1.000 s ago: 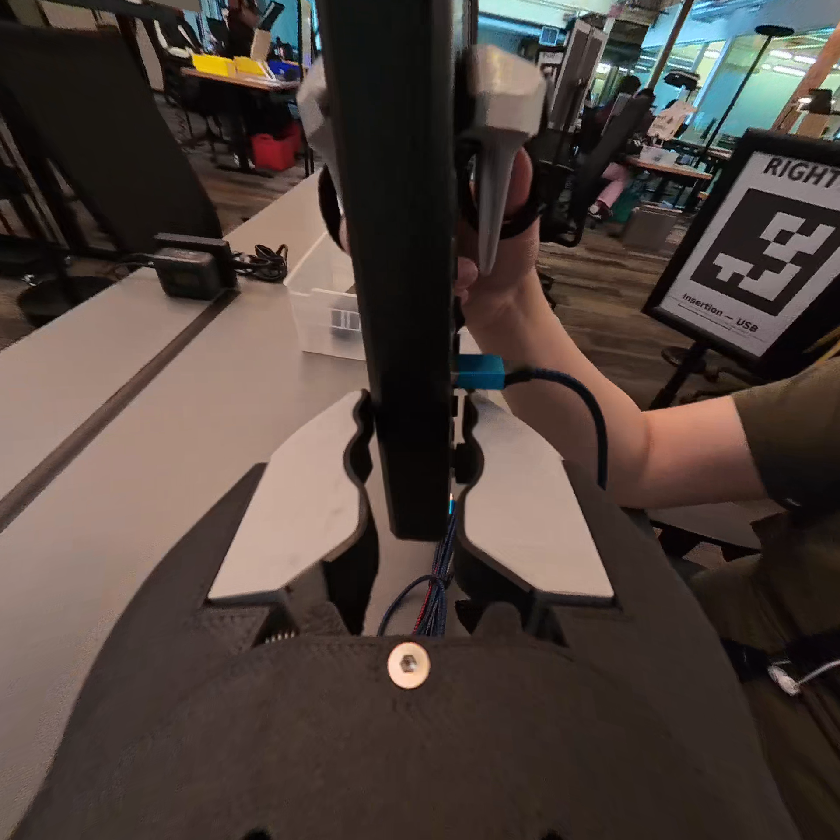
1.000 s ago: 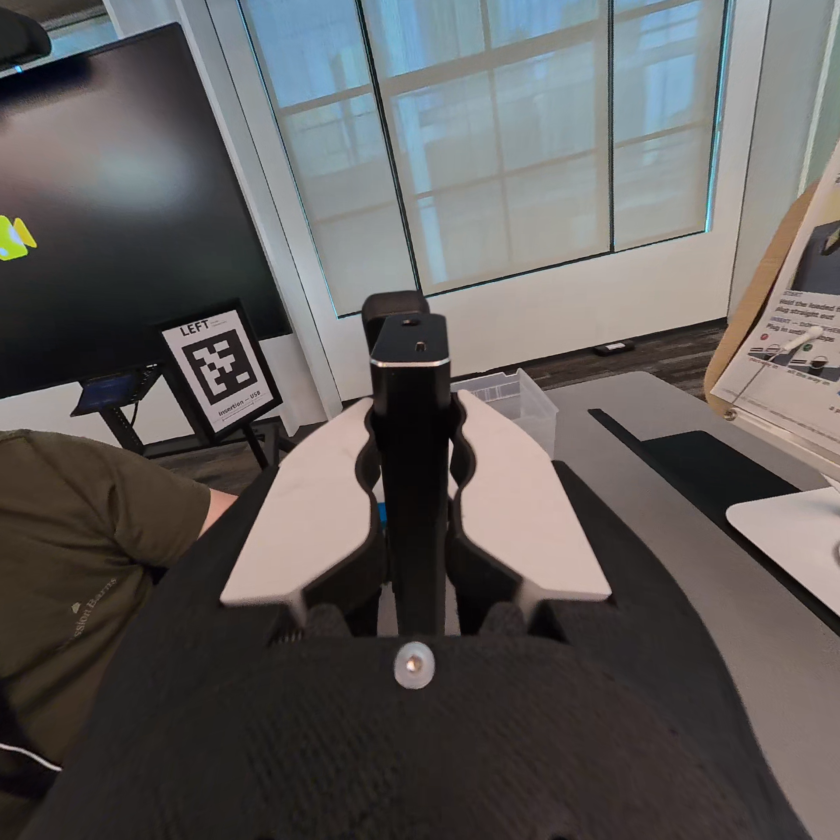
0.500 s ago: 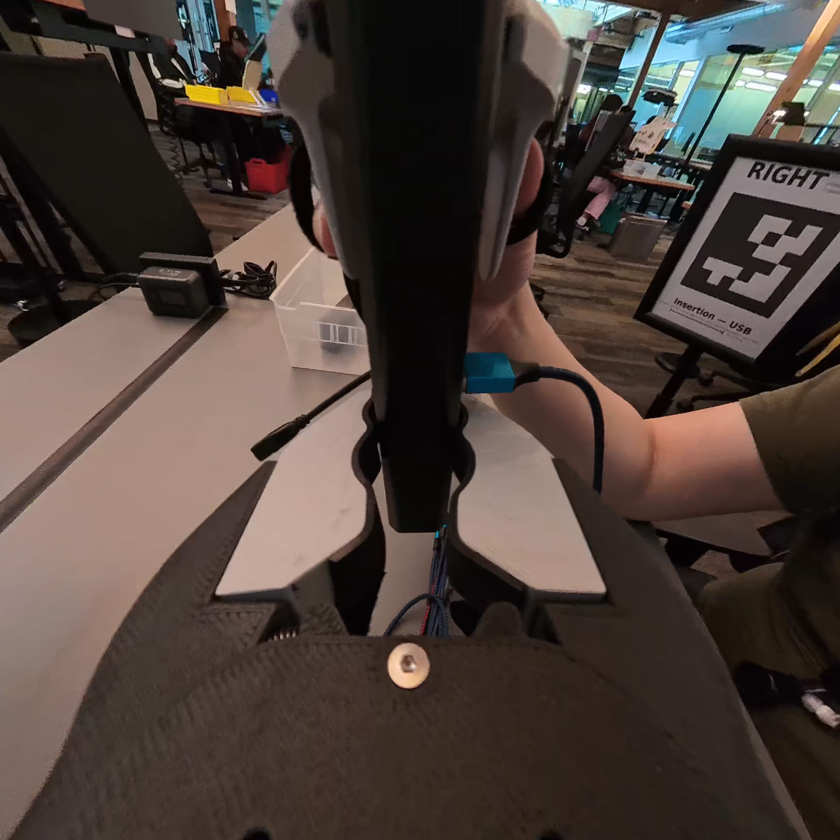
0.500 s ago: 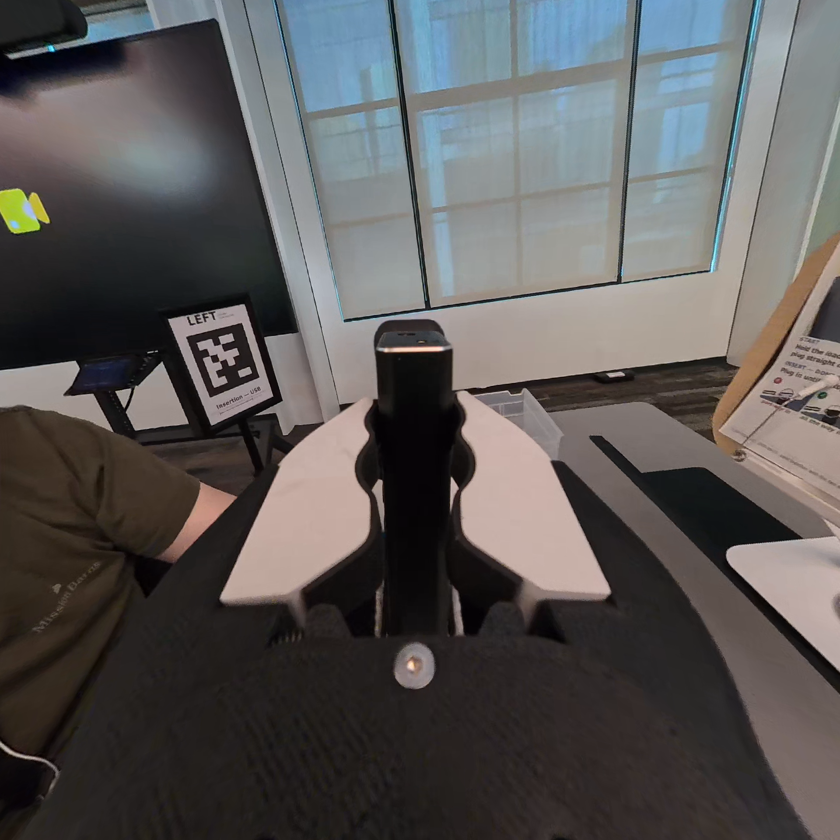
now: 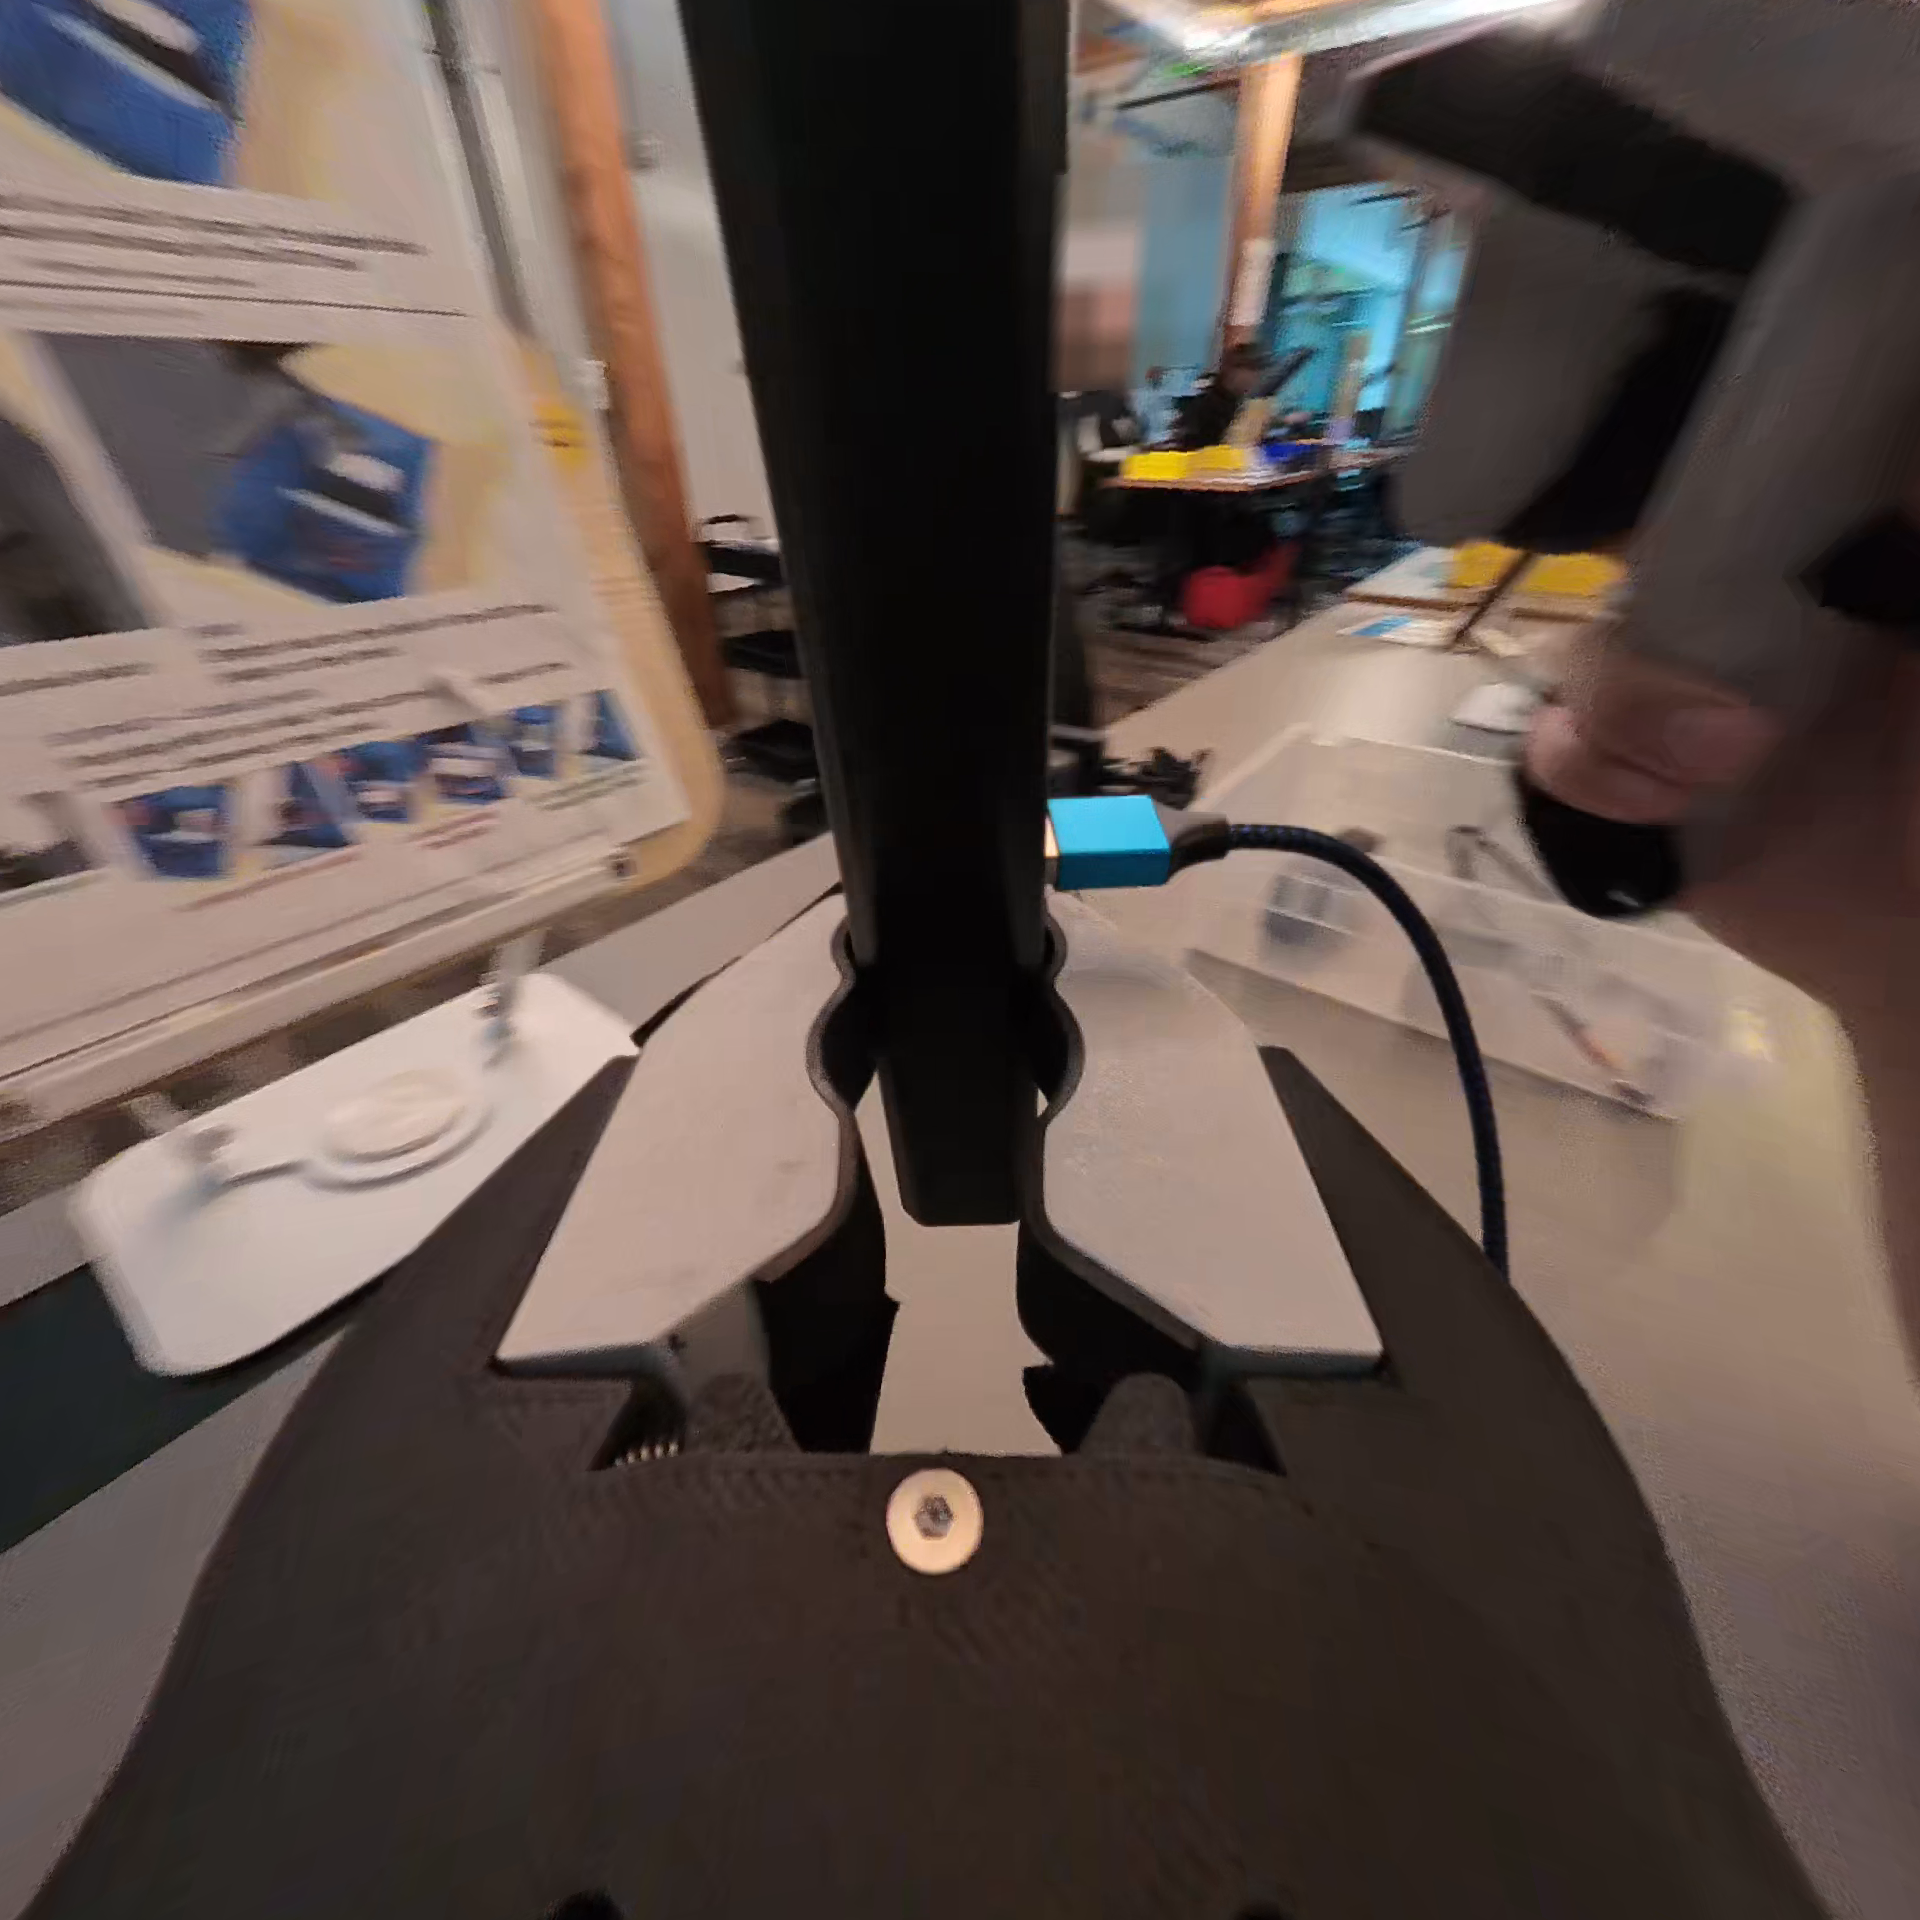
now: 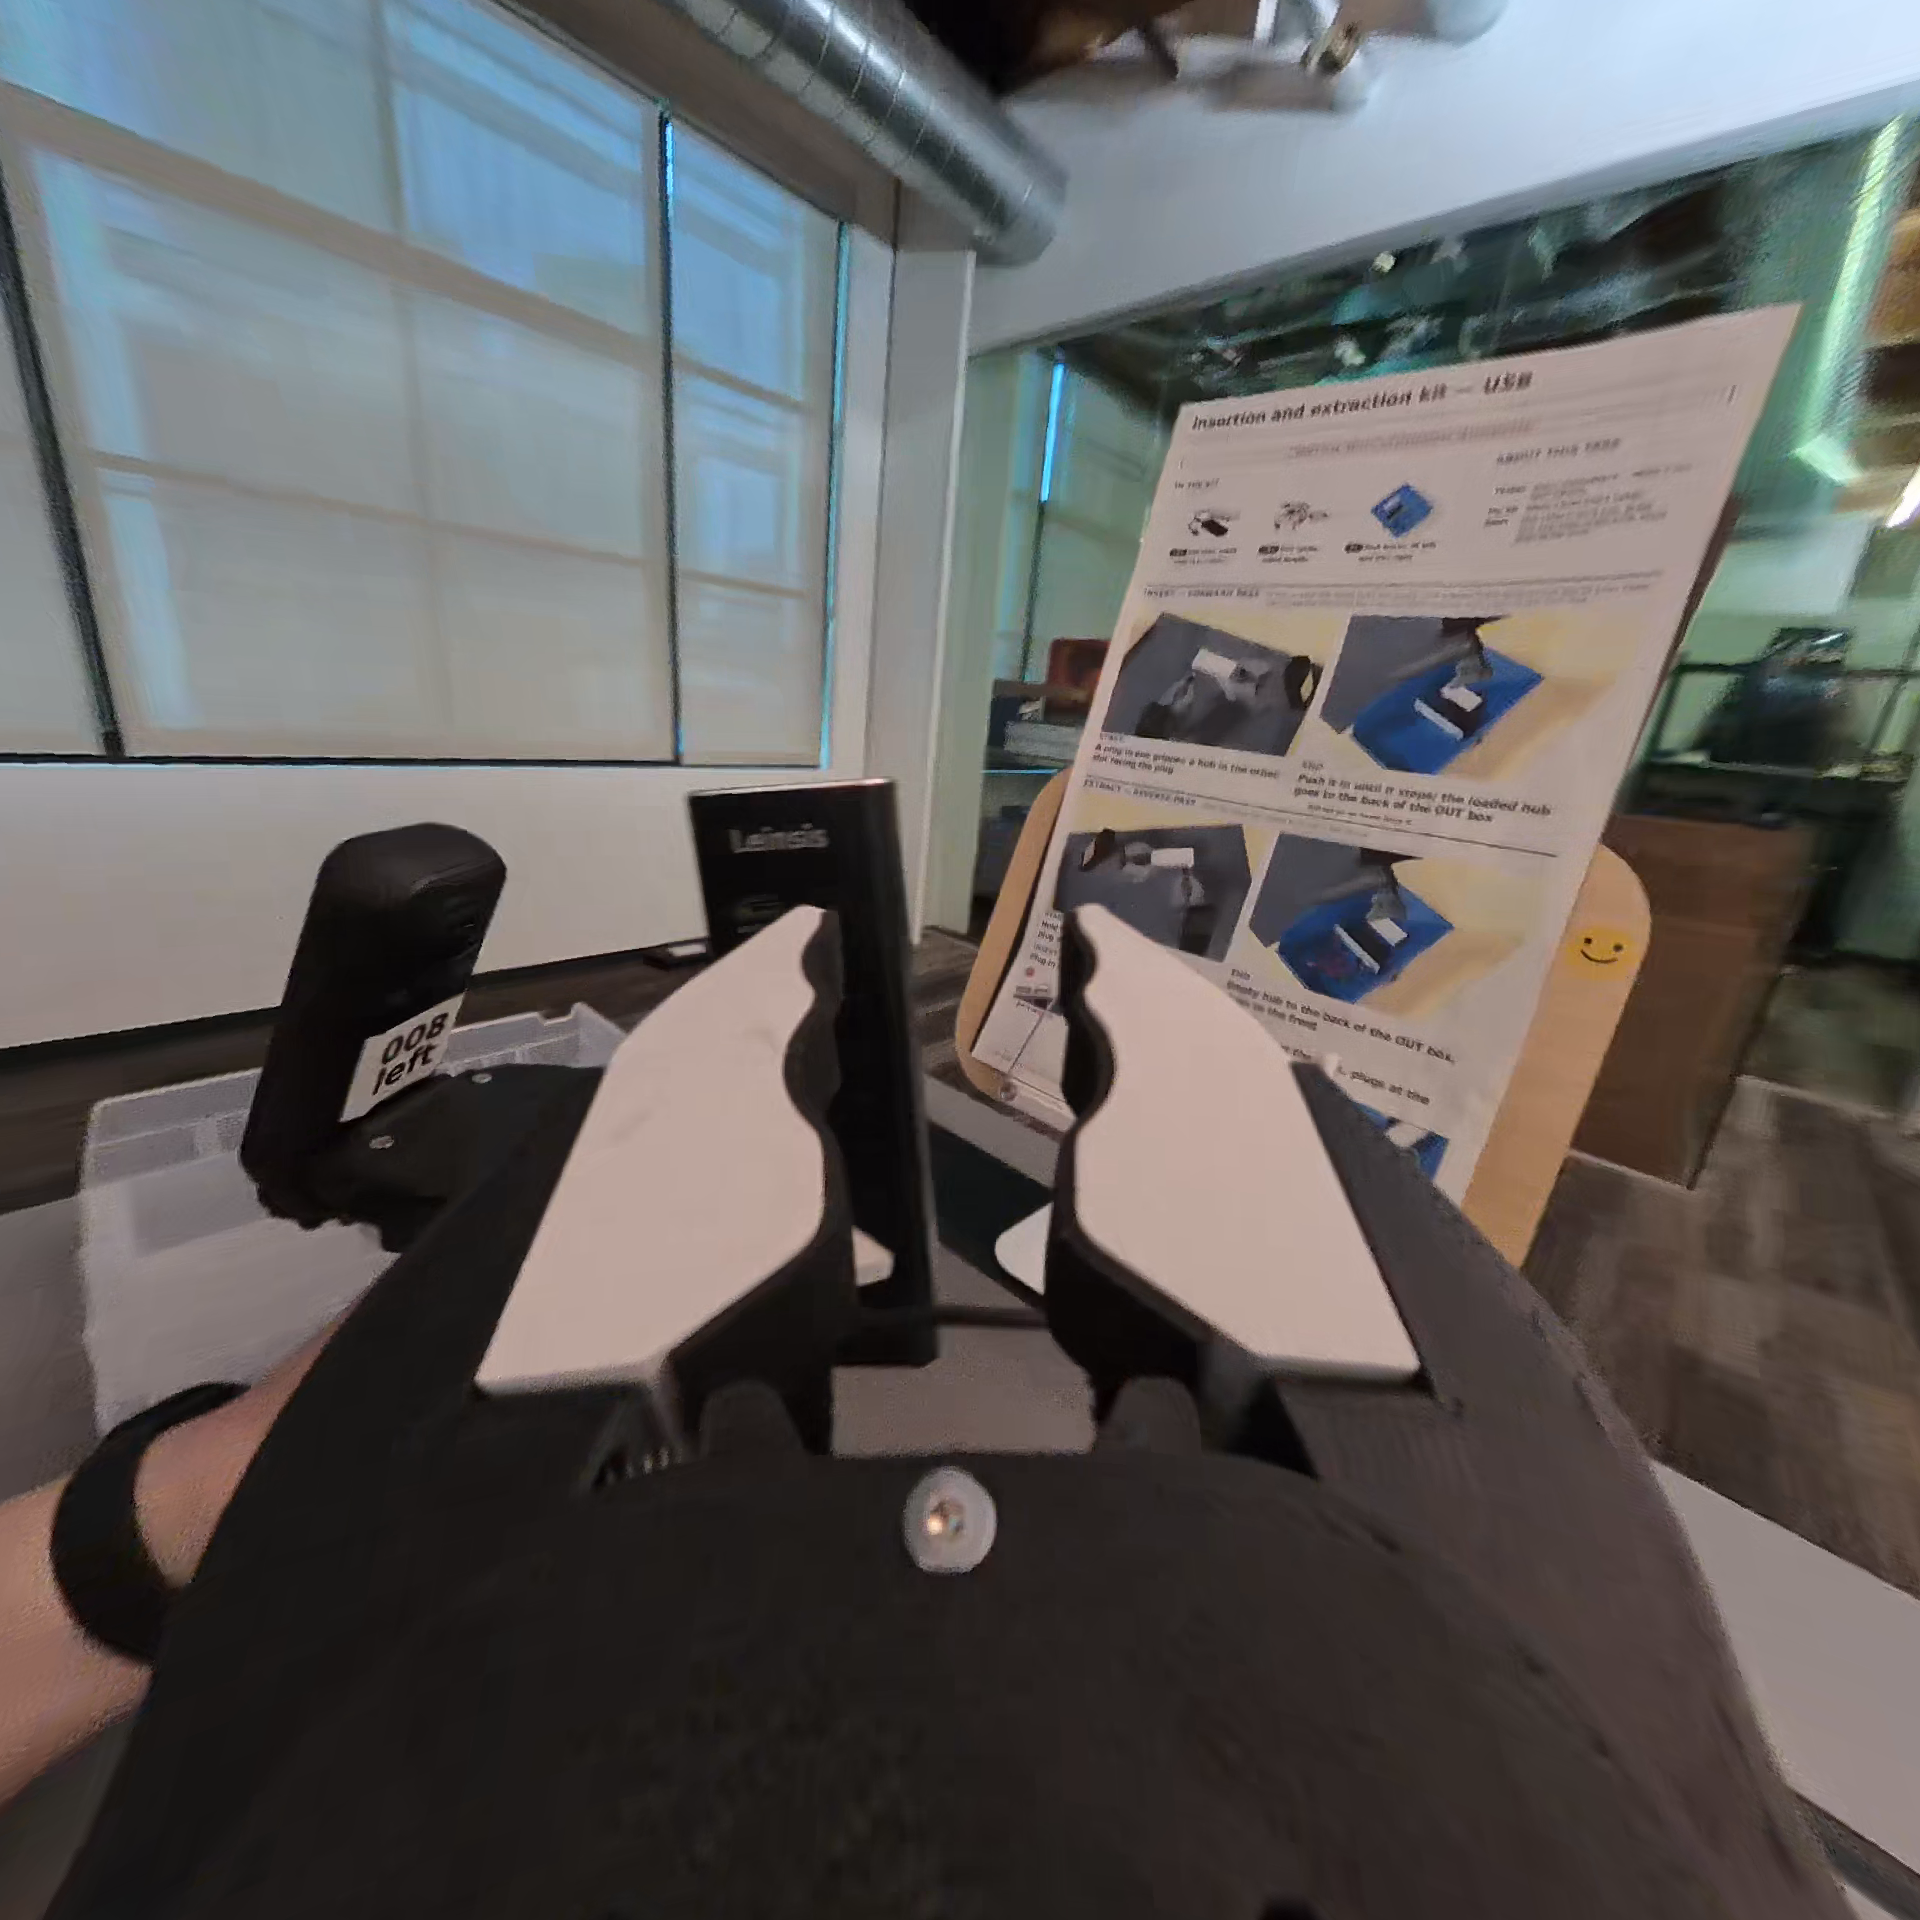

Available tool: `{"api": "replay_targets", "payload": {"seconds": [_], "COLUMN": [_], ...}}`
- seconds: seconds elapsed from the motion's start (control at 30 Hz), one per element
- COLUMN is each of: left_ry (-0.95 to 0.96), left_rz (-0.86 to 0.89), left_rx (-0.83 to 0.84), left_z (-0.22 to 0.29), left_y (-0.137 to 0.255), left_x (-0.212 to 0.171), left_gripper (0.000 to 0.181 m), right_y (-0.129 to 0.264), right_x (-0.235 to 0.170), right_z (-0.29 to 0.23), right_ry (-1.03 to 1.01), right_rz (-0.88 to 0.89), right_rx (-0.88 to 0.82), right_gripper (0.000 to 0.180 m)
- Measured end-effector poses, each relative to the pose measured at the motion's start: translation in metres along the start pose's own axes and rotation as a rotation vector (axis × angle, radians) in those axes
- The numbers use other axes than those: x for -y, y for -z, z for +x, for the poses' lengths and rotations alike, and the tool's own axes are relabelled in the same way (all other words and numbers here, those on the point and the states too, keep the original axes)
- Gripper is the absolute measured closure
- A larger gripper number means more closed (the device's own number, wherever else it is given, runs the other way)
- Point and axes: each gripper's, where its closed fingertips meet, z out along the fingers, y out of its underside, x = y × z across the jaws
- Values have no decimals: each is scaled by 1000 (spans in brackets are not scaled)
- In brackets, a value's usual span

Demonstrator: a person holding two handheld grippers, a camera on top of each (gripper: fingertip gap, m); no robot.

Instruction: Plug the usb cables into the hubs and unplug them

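My left gripper (image 5: 945, 940) is shut on the lower end of a black USB hub (image 5: 904, 468) that stands upright between its fingers. A blue USB plug (image 5: 1107, 842) sits in the hub's right side, and its dark braided cable (image 5: 1455, 1039) curves down behind my right finger. My right gripper (image 6: 951, 925) is open and empty. In the right wrist view the hub (image 6: 805, 935) stands just behind its left finger, held by the left gripper (image 6: 384, 1018). The right gripper (image 5: 1579, 312) shows blurred at the upper right of the left wrist view.
An instruction board (image 6: 1403, 727) on a wooden stand is close ahead; it also shows in the left wrist view (image 5: 260, 623) above a white base plate (image 5: 312, 1164). A clear plastic bin (image 5: 1455, 935) sits on the grey table (image 5: 1714, 1299). A window wall (image 6: 416, 468) is beyond. Left tips to right tips: about 12 centimeters.
My right gripper has opened, let go of the hub and drawn off to the side. My left gripper has swung round with the hub and plug towards the instruction board.
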Motion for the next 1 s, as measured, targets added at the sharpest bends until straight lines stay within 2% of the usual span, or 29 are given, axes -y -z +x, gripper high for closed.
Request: {"api": "replay_targets", "payload": {"seconds": [0.1, 0.23, 0.33, 0.47, 0.77, 1.0], "left_ry": [-64, -42, -66, -46, -31, -36], "left_rz": [-28, -21, -24, -24, -31, -25], "left_rx": [168, 170, 172, 151, 145, 125], "left_z": [-27, -28, -26, -25, -25, -26], "left_y": [11, 14, 13, 11, 11, 11], "left_x": [-1, 1, 3, 1, 0, 2], "left_gripper": [155, 155, 155, 155, 155, 154], "right_y": [-23, -46, -50, -49, -48, -48], "right_x": [-24, -73, -93, -94, -96, -96], "right_z": [-37, -55, -53, -49, -49, -50], "right_ry": [58, 127, 94, 66, 45, 89], "right_rz": [-16, -159, -236, -234, -246, -238], "right_rx": [-19, -12, 2, 3, 34, -19], "right_gripper": [146, 150, 155, 164, 165, 165]}}
